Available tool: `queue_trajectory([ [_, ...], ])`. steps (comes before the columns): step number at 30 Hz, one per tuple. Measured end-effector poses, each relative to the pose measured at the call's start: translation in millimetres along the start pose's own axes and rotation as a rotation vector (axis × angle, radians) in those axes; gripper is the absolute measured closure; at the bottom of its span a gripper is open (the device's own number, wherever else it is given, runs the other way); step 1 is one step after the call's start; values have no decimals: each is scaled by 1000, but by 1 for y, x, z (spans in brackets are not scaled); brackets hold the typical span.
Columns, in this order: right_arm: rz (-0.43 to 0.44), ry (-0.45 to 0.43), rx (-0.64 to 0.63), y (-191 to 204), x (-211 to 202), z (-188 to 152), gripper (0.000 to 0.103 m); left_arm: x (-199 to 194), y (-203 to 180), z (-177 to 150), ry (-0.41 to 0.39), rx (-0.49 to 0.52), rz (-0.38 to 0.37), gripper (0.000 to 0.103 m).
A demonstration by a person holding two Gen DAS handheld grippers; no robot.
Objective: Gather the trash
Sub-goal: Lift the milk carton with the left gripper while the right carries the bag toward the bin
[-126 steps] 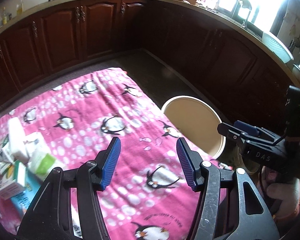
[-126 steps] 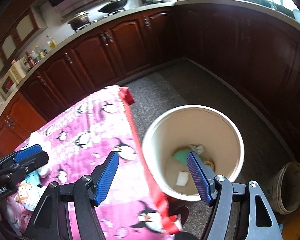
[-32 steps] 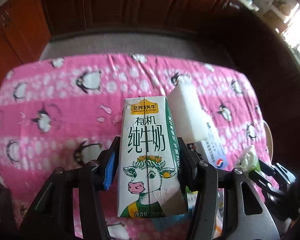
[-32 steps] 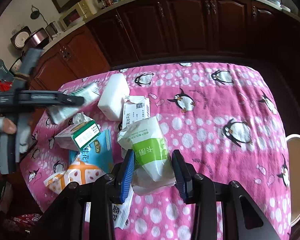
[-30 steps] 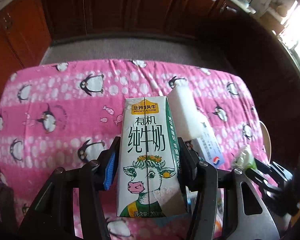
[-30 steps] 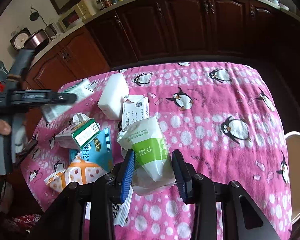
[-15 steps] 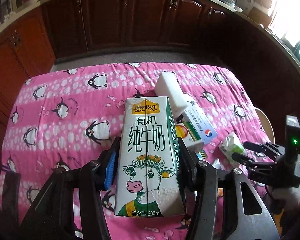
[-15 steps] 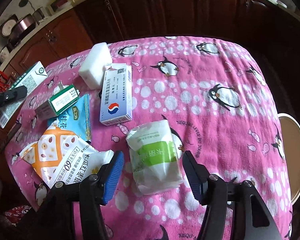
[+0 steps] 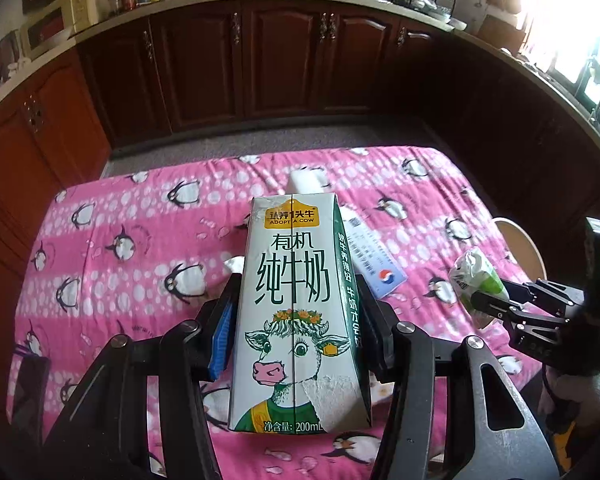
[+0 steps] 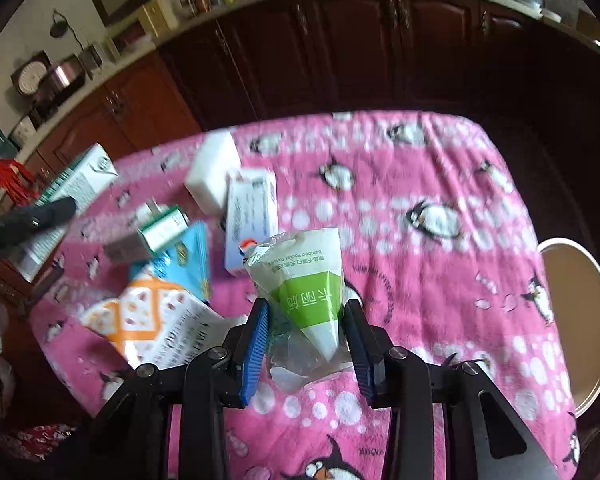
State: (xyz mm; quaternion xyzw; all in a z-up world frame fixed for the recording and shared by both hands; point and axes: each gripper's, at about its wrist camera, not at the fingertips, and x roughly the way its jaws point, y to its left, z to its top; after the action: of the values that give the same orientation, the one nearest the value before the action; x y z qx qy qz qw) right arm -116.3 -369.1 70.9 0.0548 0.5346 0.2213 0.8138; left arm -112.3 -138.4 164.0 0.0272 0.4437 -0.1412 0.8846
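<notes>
My left gripper (image 9: 296, 320) is shut on a white and green milk carton (image 9: 298, 312) with a cow on it, held above the pink penguin tablecloth (image 9: 120, 240). The carton also shows at the left of the right wrist view (image 10: 80, 184). My right gripper (image 10: 306, 336) is shut on a white and green tissue pack (image 10: 306, 284), lifted off the cloth; it shows in the left wrist view (image 9: 478, 280) too. The cream trash bucket (image 10: 580, 320) stands on the floor past the table's right edge.
Trash lies on the cloth: a white foam block (image 10: 212, 172), a white and blue box (image 10: 250, 216), a small green box (image 10: 162, 230), a blue packet (image 10: 186, 260) and an orange and white snack bag (image 10: 152, 320). Dark wooden cabinets (image 9: 260, 60) ring the room.
My right gripper has closed on the tissue pack and lifted it off the cloth. My left gripper has risen and pulled back with the milk carton still in it.
</notes>
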Motion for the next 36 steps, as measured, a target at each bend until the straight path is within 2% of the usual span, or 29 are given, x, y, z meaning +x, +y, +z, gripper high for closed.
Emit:
queue_trajectory([
  [14,-4,-124,52,-5,-51,6,66,-8,-47,4,-42,30,-67,52],
  [36,-27,-160,100,-26,-65,5,66,13,-93,-1,5,78,-128,52],
])
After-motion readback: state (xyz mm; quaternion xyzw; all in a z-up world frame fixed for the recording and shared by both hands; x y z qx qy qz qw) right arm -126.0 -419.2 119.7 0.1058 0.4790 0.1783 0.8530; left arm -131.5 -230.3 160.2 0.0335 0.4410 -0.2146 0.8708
